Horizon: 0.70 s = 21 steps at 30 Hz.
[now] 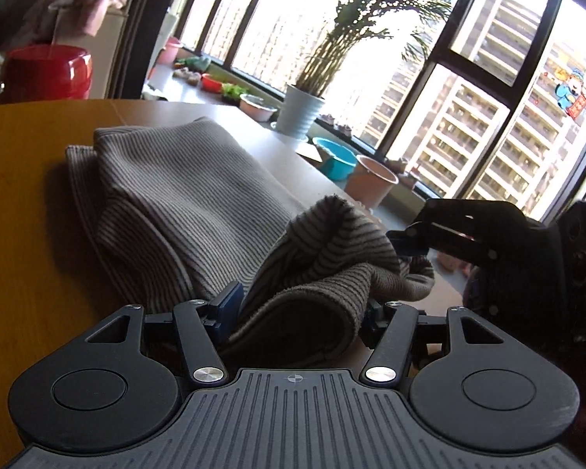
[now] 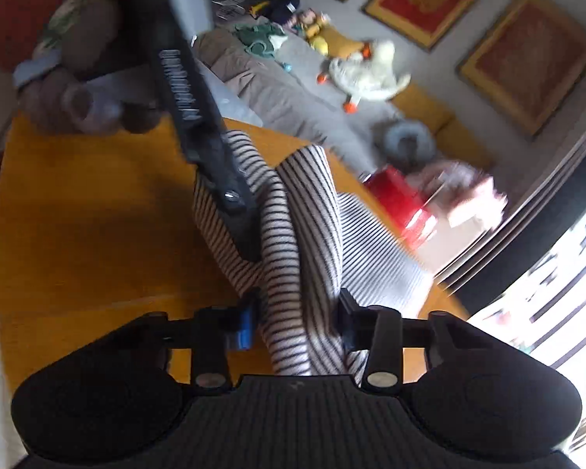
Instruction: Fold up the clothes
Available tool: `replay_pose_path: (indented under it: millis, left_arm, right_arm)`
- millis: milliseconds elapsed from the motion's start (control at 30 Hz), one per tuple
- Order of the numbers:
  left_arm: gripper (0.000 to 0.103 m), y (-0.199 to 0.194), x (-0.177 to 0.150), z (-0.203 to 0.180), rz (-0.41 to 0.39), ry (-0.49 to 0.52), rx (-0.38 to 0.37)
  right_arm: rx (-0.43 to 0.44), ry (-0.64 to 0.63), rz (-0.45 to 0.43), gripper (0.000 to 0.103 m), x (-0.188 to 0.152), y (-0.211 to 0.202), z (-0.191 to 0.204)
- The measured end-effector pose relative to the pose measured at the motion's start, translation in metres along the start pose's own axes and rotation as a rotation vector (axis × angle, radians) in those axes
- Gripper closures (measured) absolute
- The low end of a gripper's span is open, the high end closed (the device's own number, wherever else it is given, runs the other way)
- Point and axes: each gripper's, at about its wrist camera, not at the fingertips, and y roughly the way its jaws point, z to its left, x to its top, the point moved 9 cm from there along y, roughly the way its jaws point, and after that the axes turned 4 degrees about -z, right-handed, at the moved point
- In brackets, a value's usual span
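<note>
A grey-and-white striped garment (image 1: 183, 195) lies bunched on the round wooden table (image 1: 27, 195). In the left wrist view a thick folded edge of it fills the gap of my left gripper (image 1: 301, 312), and both pads press on it. At the right of that view my right gripper (image 1: 408, 248) pinches another part of the same edge. The right wrist view shows the striped garment (image 2: 312, 211) running up between the pads of my right gripper (image 2: 297, 322), which is shut on it. The left gripper (image 2: 250, 246) reaches in from the upper left, held by a hand (image 2: 78, 105).
Beyond the table's far edge a window ledge carries a white plant pot (image 1: 299, 111), a blue basin (image 1: 334, 156) and a pink pot (image 1: 371, 181). A red container (image 1: 47, 74) stands at the left. A sofa with a plush toy (image 2: 367, 70) lies behind the table (image 2: 78, 215).
</note>
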Motion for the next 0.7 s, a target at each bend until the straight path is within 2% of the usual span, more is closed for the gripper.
replay_pose_path:
  millis: [33,67,100,133,200,233,267,300,333,367,467,533,600,700]
  left_arm:
    - [0.030,-0.006,0.002,-0.001,-0.005,0.016,0.004]
    - [0.018,-0.019,0.005,-0.002,-0.022,0.024,-0.001]
    - [0.012,-0.030,0.012,-0.002,-0.053,0.029,0.003]
    - [0.008,-0.042,0.022,0.001,-0.097,0.038,0.023]
    - [0.008,-0.054,0.045,0.011,-0.163,0.039,0.081]
    - [0.010,-0.055,0.055,0.019,-0.186,0.029,0.112]
    - [0.018,-0.048,0.057,0.026,-0.174,0.018,0.117]
    - [0.027,-0.040,0.058,0.033,-0.160,0.008,0.121]
    - [0.043,-0.032,0.059,0.040,-0.146,-0.002,0.124]
    - [0.049,-0.018,0.060,0.045,-0.111,-0.006,0.124]
    - [0.052,0.008,0.047,0.061,-0.031,-0.011,0.120]
    - [0.052,0.013,0.038,0.068,0.014,-0.012,0.099]
    - [0.052,0.014,0.032,0.071,0.039,0.003,0.087]
    - [0.053,0.015,0.027,0.078,0.055,-0.015,0.064]
  right_arm:
    - [0.026,0.043,0.011,0.072,0.002,-0.002,-0.002]
    - [0.053,0.086,0.023,0.075,0.003,-0.005,-0.003]
    - [0.079,0.129,0.034,0.076,0.005,-0.007,-0.005]
    - [0.106,0.159,0.040,0.078,0.008,-0.012,-0.005]
    - [0.160,0.214,0.051,0.078,0.016,-0.023,-0.005]
    - [0.179,0.226,0.048,0.078,0.023,-0.030,-0.007]
    - [0.196,0.234,0.043,0.078,0.031,-0.037,-0.009]
    - [0.207,0.236,0.035,0.078,0.039,-0.046,-0.013]
    - [0.217,0.237,0.027,0.078,0.048,-0.054,-0.018]
    - [0.227,0.239,0.019,0.078,0.057,-0.057,-0.026]
    - [0.257,0.246,-0.008,0.078,0.085,-0.065,-0.052]
    - [0.273,0.242,-0.016,0.078,0.095,-0.054,-0.071]
    - [0.306,0.267,-0.007,0.078,0.099,-0.030,-0.087]
    - [0.355,0.357,0.040,0.080,0.086,0.027,-0.111]
